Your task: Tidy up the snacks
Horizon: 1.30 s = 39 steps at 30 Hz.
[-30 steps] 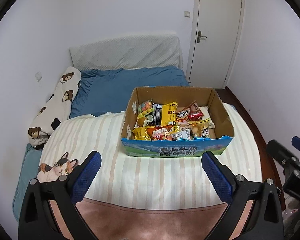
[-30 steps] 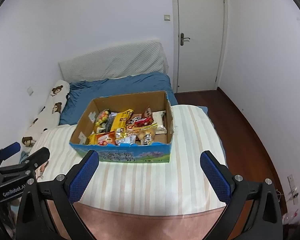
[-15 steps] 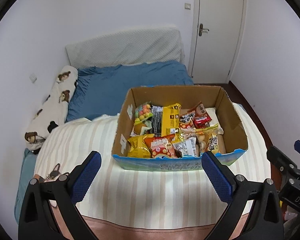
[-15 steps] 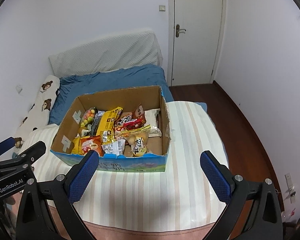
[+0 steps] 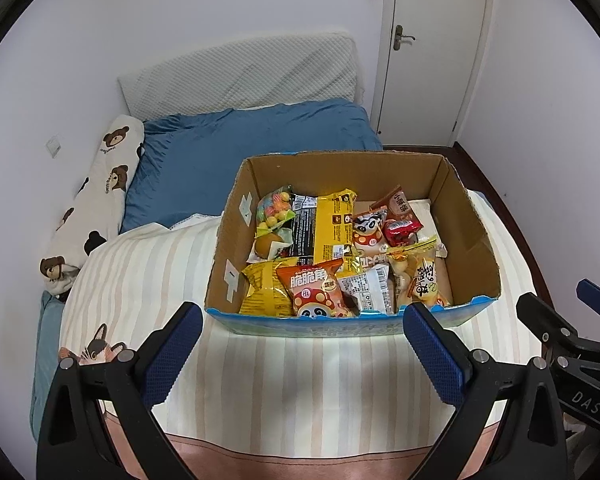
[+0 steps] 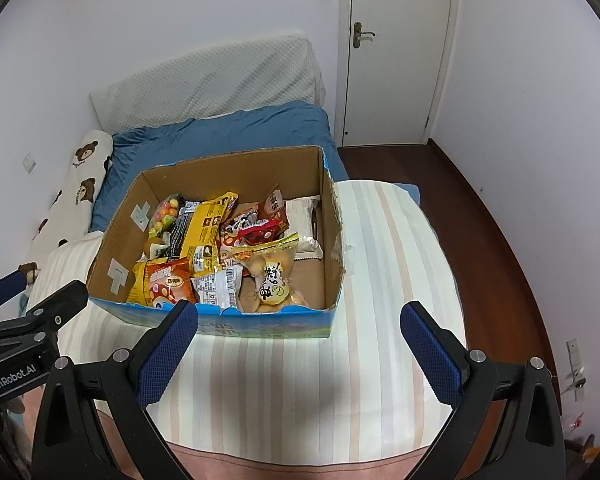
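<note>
Grippers (2, both spread) face snack box (image 5: 352, 326).

Matt cardboard box (image 5: 472, 216); glossy plastic snack packets (image 5: 320, 236); striped cloth bedspread (image 5: 300, 380).

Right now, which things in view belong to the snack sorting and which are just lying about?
Belongs to the job:
cardboard box
snack packets
left tongs, open
right tongs, open

Just lying about:
bear-print pillow
blue bedding
striped blanket
white door
</note>
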Each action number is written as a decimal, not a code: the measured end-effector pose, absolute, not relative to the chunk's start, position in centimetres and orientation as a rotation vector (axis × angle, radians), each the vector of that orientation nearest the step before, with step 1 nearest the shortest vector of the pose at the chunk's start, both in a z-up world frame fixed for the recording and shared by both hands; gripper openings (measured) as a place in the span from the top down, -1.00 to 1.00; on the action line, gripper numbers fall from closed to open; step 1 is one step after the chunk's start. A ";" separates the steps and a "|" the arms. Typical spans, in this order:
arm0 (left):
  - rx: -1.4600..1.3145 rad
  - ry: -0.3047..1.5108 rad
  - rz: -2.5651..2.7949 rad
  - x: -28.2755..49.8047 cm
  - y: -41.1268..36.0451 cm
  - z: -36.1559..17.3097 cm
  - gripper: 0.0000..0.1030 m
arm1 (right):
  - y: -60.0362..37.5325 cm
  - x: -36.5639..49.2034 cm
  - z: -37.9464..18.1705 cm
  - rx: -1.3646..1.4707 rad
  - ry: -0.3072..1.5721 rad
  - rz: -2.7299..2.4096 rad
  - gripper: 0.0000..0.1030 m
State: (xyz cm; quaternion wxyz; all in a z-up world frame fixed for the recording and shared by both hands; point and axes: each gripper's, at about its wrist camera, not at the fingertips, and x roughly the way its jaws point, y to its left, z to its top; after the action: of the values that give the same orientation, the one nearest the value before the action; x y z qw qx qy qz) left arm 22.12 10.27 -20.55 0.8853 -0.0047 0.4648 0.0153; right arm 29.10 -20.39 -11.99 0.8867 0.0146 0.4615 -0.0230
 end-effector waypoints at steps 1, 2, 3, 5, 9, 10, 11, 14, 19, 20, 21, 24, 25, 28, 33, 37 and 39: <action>-0.012 0.965 0.032 22.2 10.3 -20.6 -1.00 | -20.4 29.1 -12.0 0.029 0.960 -0.048 -1.00; -0.011 0.961 0.032 22.1 10.2 -20.5 -1.00 | -20.4 29.1 -12.0 0.027 0.960 -0.051 -1.00; -0.009 0.958 0.034 22.1 10.2 -20.4 -1.00 | -20.4 29.0 -11.9 0.024 0.960 -0.053 -1.00; -0.004 0.954 0.036 22.1 10.2 -20.4 -1.00 | -20.4 28.9 -11.9 0.027 0.962 -0.053 -1.00; -0.004 0.950 0.039 22.1 10.2 -20.5 -1.00 | -20.5 28.8 -11.8 0.035 0.966 -0.058 -1.00; -0.004 0.951 0.040 22.1 10.3 -20.4 -1.00 | -20.5 28.8 -11.7 0.037 0.966 -0.057 -1.00; -0.005 0.950 0.041 22.1 10.3 -20.5 -1.00 | -20.5 28.6 -11.6 0.036 0.966 -0.058 -1.00; -0.008 0.955 0.039 22.0 10.4 -20.5 -1.00 | -20.5 28.4 -11.5 0.038 0.967 -0.058 -1.00; -0.015 0.956 0.042 22.0 10.5 -20.6 -1.00 | -20.4 28.2 -11.2 0.037 0.962 -0.060 -1.00; -0.016 0.956 0.041 22.0 10.5 -20.7 -1.00 | -20.4 28.0 -11.1 0.038 0.962 -0.063 -1.00; -0.017 0.957 0.042 21.9 10.5 -20.7 -1.00 | -20.4 28.0 -11.0 0.037 0.961 -0.064 -1.00; -0.022 0.956 0.043 21.8 10.6 -20.8 -1.00 | -20.4 28.0 -11.0 0.036 0.959 -0.066 -1.00; -0.021 0.956 0.043 21.7 10.6 -20.8 -1.00 | -20.4 27.9 -10.9 0.036 0.958 -0.066 -1.00; -0.024 0.958 0.040 21.6 10.6 -20.9 -1.00 | -20.4 27.9 -10.9 0.037 0.960 -0.065 -1.00; -0.018 0.955 0.038 21.5 10.5 -20.9 -1.00 | -20.4 27.8 -10.8 0.038 0.960 -0.065 -1.00; -0.018 0.952 0.035 21.3 10.4 -20.9 -1.00 | -20.4 27.7 -10.6 0.040 0.956 -0.064 -1.00; -0.017 0.950 0.037 21.3 10.4 -20.9 -1.00 | -20.4 27.6 -10.5 0.040 0.954 -0.064 -1.00</action>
State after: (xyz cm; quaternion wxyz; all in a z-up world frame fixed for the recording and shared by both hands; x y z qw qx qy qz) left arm 21.29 10.40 -20.90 0.8892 -0.0082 0.4571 0.0178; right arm 27.62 -20.41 -10.50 0.8877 0.0193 0.4589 -0.0310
